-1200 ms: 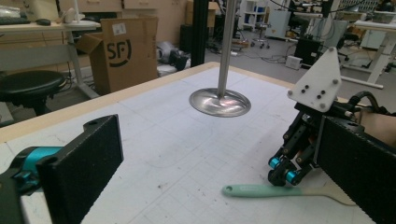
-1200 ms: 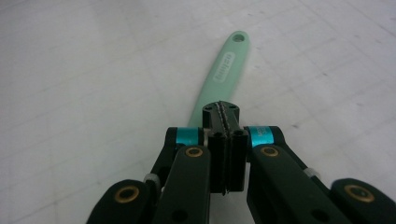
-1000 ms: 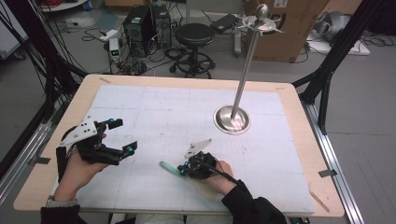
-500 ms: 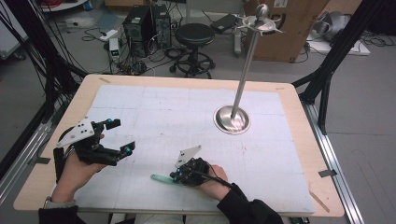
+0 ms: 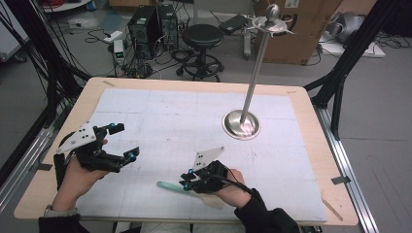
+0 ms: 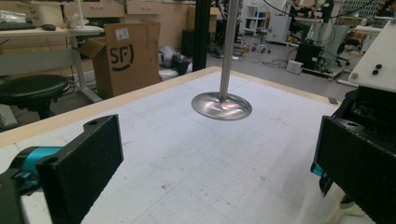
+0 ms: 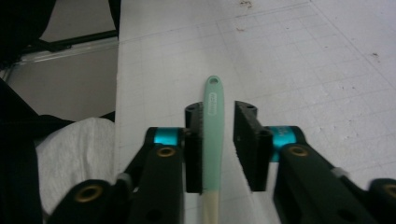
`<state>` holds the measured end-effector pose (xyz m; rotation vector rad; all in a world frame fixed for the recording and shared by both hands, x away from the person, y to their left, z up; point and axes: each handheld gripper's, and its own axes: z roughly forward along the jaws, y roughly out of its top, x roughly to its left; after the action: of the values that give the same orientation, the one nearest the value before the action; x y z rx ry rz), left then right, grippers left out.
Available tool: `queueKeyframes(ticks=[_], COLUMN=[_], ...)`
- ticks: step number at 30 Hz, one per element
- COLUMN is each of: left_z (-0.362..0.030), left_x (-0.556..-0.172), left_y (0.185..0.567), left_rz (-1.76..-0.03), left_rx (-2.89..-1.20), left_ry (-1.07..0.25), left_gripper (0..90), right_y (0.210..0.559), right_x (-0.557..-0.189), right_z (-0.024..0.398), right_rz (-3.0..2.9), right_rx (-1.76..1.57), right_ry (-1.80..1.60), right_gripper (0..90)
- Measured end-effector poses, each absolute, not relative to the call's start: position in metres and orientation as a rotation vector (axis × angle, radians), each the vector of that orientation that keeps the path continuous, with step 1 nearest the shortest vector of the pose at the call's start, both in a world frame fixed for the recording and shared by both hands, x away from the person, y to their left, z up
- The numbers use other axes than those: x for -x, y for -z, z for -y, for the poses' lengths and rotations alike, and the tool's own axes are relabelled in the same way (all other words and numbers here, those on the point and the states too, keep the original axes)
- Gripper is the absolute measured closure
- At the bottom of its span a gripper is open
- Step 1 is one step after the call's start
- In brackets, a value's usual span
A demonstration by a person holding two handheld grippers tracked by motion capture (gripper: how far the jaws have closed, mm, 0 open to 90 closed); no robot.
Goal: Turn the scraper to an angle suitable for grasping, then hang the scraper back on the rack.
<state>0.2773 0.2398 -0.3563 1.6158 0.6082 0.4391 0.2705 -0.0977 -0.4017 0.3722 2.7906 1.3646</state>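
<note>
Mint-green plastic handle with a cream end: a slim spatula (image 7: 212,135) (or similar utensil), lying flat on the white gridded mat near the front edge of the bench (image 5: 311,121), in front of the person's right hand. In the right gripper view it runs lengthwise between the jaws of the right tool (image 7: 223,140), hang-hole tip pointing away. The jaws have just been opening; a clear gap shows on one side of the handle, the other pad sits very close or touching, can't tell which. So released, not gripped; handle between the pads but not pressed.

Handling, as a guess: light, thin, stiff in the handle, maybe a softer flexible blade at the cream end, which is mostly hidden under the tool. Smooth plastic, likely slippery, and narrow, so it could twist or pivot in a loose pinch. Best hold looks like mid-handle, pads square across the flat sides, not near the tapered tip. Low profile on the mat means the pads need to come right down to the surface.

Left tool (image 5: 116,143) hovers over the left of the bench, jaws wide apart, nothing in them. Metal stand (image 5: 241,124) with a round base is well apart, far right.
</note>
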Motion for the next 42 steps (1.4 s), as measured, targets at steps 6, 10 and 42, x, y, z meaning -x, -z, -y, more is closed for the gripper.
queueKeyframes(ticks=[6, 10, 42], left_z=[-0.239, -0.238, -0.233], left_x=[-0.277, -0.277, -0.282], left_y=[0.355, 0.352, 0.353], left_rz=[-0.609, -0.598, -0.592], left_rx=[-1.619, -1.615, -1.636], left_ry=[-0.435, -0.441, -0.413], left_gripper=[1.7, 1.8, 1.8], right_y=[0.397, 0.395, 0.428], right_x=[-0.273, -0.270, -0.266], right_z=[0.104, 0.104, 0.080], right_rz=[-2.817, -2.814, -2.920], right_rx=[-0.442, -0.460, -0.441], right_ry=[-1.357, -1.315, -0.837], right_gripper=[43.6, 25.3, 30.5])
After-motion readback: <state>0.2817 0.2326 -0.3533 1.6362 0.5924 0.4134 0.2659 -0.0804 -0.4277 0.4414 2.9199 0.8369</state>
